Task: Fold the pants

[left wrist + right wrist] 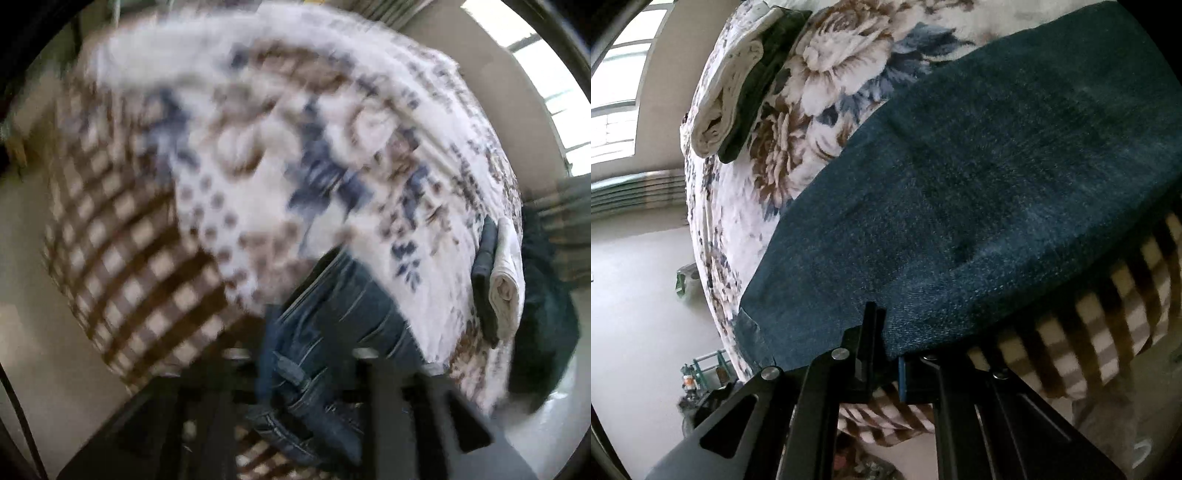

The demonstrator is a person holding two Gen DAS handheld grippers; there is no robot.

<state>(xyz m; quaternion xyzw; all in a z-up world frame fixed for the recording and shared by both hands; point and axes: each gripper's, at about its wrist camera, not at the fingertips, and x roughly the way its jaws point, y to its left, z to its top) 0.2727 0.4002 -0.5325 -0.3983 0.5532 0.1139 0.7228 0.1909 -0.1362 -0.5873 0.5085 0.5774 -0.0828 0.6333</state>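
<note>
The pants are dark blue jeans spread on a floral bedspread. In the right wrist view my right gripper is shut on the near edge of a jeans leg. In the blurred left wrist view my left gripper is shut on the jeans' waistband end, with a belt loop showing between the fingers. The rest of the jeans is hidden behind the grippers.
A brown-and-white checked blanket hangs over the bed's side, also in the right wrist view. A stack of folded dark and white clothes lies at the bed's far edge. Pale floor lies beyond the bed.
</note>
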